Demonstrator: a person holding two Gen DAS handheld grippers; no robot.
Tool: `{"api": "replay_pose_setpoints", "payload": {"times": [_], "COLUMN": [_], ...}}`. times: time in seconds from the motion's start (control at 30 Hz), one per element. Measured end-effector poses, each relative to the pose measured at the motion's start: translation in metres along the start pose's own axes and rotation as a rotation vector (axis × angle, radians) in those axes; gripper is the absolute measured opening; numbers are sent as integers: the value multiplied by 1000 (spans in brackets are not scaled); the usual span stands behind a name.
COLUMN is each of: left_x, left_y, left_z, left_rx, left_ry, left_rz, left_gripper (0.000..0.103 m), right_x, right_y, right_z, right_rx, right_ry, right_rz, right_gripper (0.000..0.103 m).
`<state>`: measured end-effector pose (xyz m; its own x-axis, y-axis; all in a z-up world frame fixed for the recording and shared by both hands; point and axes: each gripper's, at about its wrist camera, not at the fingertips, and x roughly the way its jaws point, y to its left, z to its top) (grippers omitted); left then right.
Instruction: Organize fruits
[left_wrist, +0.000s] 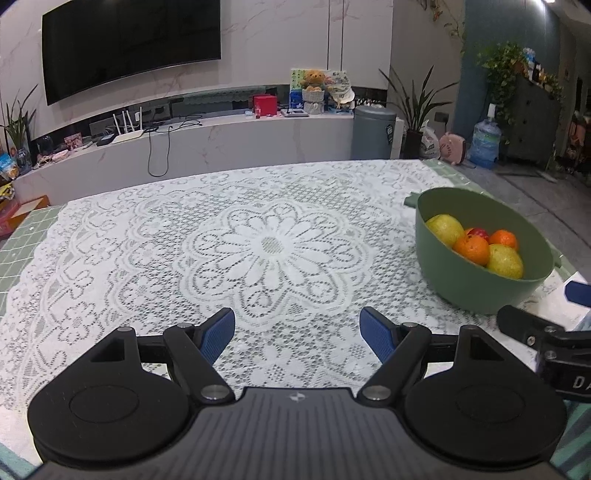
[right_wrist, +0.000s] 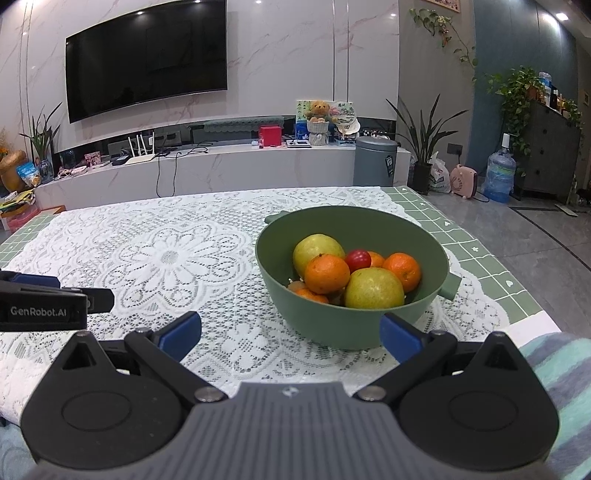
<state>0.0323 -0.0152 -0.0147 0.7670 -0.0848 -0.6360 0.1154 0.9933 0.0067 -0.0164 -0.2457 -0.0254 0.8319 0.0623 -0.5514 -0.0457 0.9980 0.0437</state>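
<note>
A green bowl (right_wrist: 306, 310) stands on the lace tablecloth (right_wrist: 166, 258), filled with yellow-green pears (right_wrist: 373, 290), oranges (right_wrist: 327, 273) and a small red fruit (right_wrist: 357, 259). My right gripper (right_wrist: 291, 328) is open just in front of the bowl, its blue pads to either side of the near wall, holding nothing. In the left wrist view the bowl (left_wrist: 476, 284) sits at the right, with pears (left_wrist: 445, 229) and oranges (left_wrist: 472, 249) inside. My left gripper (left_wrist: 297, 334) hangs open over bare lace, left of the bowl, empty.
The table's right edge shows green checked cloth (right_wrist: 480, 254). A striped teal cloth (right_wrist: 565, 387) lies at the near right. Behind the table run a low white TV bench (right_wrist: 221, 166), a grey bin (right_wrist: 375, 162) and potted plants.
</note>
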Motion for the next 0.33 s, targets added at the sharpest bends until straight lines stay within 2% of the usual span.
{"api": "replay_pose_setpoints", "payload": {"times": [0.33], "left_x": [-5], "left_y": [-3], "left_z": [0], "left_rx": [20], "left_ry": [-48], "left_rz": [-3], "left_gripper": [90], "right_x": [-1], "right_y": [-1], "right_z": [1], "right_rx": [8], "right_ry": [2], "right_rz": [-2], "right_gripper": [99]}}
